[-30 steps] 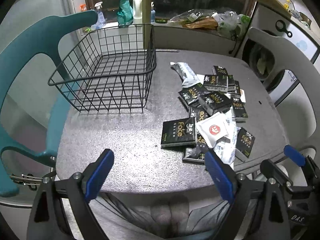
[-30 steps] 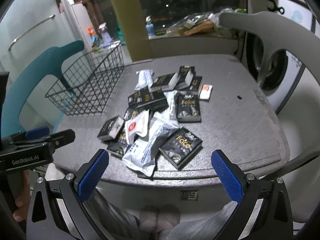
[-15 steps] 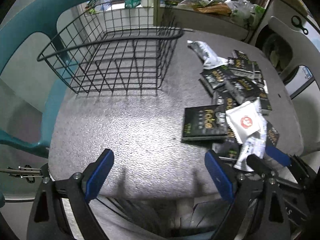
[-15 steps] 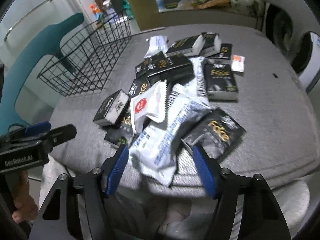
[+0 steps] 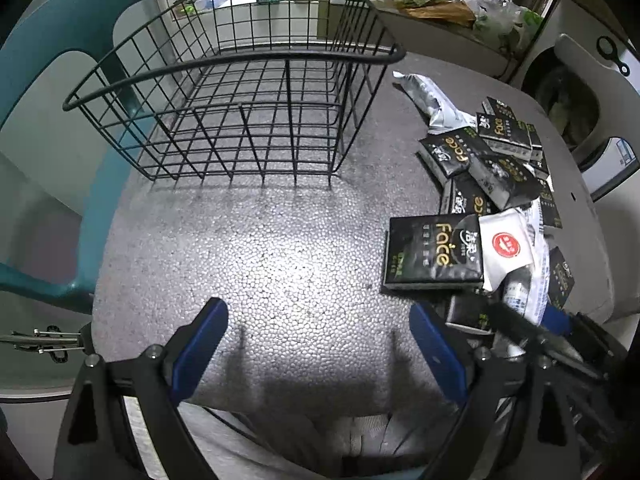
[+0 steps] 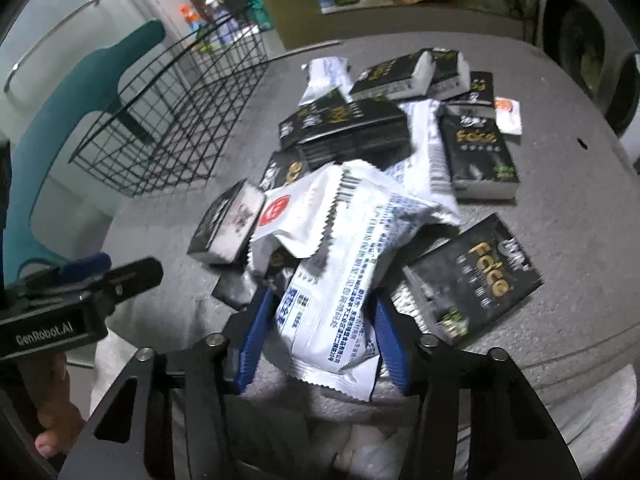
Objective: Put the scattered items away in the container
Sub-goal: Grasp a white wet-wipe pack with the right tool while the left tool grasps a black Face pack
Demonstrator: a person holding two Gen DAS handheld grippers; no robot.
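Grey speckled table (image 5: pixel 280 248). Black wire basket (image 5: pixel 240 116), far left, holding nothing. Pile of black tissue packs (image 6: pixel 472 280). White printed snack pouch (image 6: pixel 332 312), near edge, clamped in right gripper (image 6: pixel 320 340): lift clear before swinging over basket rim. Left gripper (image 5: pixel 320 344) spread wide, idle.

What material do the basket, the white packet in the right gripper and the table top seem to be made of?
Basket: thin metal wire with a black coating, seen as an open grid.
White packet in the right gripper: glossy plastic film, probably, with crinkles, printed text and a serrated sealed edge.
Table top: grey, matte and pebbled; possibly a textured mat or foam, which the picture leaves open.
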